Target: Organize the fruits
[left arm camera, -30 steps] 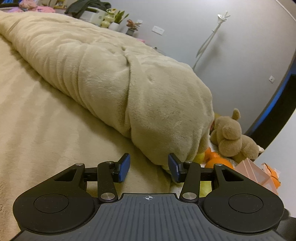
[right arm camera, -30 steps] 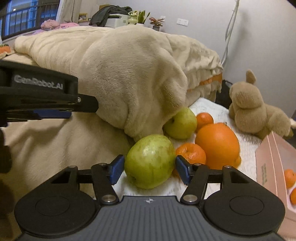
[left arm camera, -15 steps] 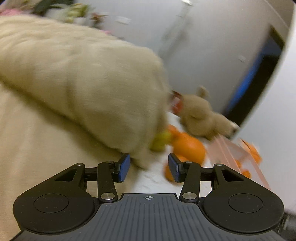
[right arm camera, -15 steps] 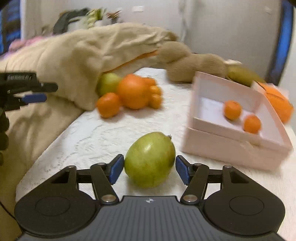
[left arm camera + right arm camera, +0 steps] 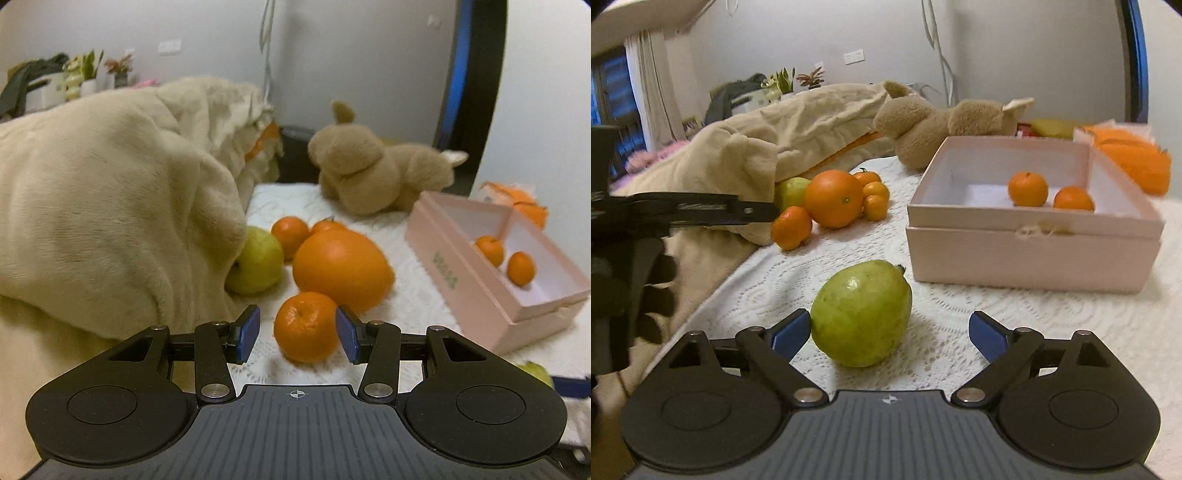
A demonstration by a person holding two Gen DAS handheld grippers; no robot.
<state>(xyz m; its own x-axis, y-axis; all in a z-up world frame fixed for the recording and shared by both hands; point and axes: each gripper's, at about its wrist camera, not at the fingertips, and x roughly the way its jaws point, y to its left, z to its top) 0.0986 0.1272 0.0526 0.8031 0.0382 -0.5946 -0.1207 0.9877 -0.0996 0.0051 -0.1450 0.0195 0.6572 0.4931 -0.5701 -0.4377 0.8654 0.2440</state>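
My right gripper [image 5: 890, 334] is open; a green guava [image 5: 862, 314] rests on the white lace cloth between its fingers, touching the left pad. My left gripper [image 5: 298, 334] is open around a small mandarin [image 5: 306, 326] that sits on the cloth; the pads are apart from it. Behind it lie a big orange [image 5: 341, 269], another green guava [image 5: 256, 266] against the blanket, and small mandarins [image 5: 290, 230]. The pink box [image 5: 1027, 229] holds two mandarins [image 5: 1028, 188] and also shows in the left wrist view [image 5: 476, 273].
A beige blanket [image 5: 110, 206] is heaped at the left, over the fruit pile's edge. A brown plush toy [image 5: 373, 173] lies behind the fruit. An orange bag [image 5: 1134, 158] lies behind the box. The left gripper's arm [image 5: 683, 212] shows at the left in the right wrist view.
My right gripper has carried the guava from the pile to the cloth in front of the box and opened. My left gripper has swung from the blanket to the fruit pile, around a mandarin.
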